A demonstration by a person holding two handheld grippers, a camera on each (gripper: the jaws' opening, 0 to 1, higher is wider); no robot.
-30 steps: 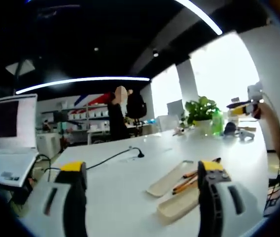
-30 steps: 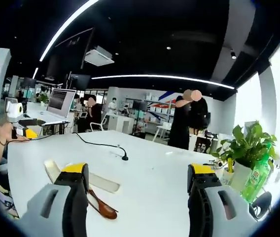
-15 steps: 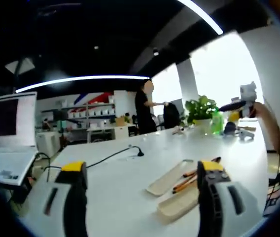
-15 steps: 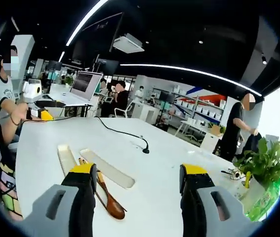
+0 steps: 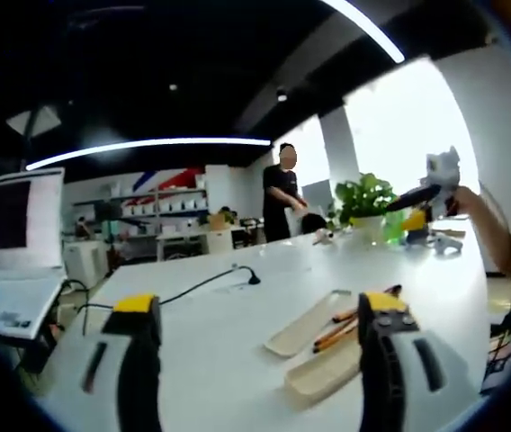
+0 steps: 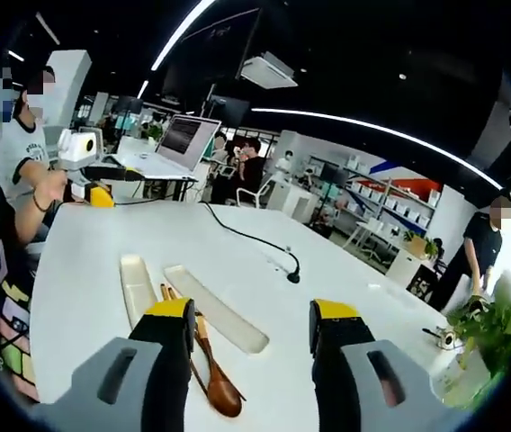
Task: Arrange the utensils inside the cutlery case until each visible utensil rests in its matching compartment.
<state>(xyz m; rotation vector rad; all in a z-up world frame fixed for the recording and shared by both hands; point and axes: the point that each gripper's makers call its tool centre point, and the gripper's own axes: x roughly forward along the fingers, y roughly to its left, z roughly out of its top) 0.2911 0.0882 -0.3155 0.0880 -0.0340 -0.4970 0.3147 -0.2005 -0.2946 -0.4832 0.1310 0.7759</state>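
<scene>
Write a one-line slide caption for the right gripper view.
Open right claw hovers over a white table above two beige case halves, a wooden spoon between them.

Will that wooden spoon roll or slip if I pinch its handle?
The wooden spoon looks rigid and light, so probably no flexing. Its rounded bowl lies on the smooth white table; it may pivot or slide if nudged. The slim handle may twist.

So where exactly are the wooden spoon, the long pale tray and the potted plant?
wooden spoon [image 6: 220, 397]: right gripper view, on its dark bowl.
long pale tray [image 6: 222, 311]: right gripper view, middle of its inside.
potted plant [image 5: 364, 197]: left gripper view, on its leaves.
</scene>
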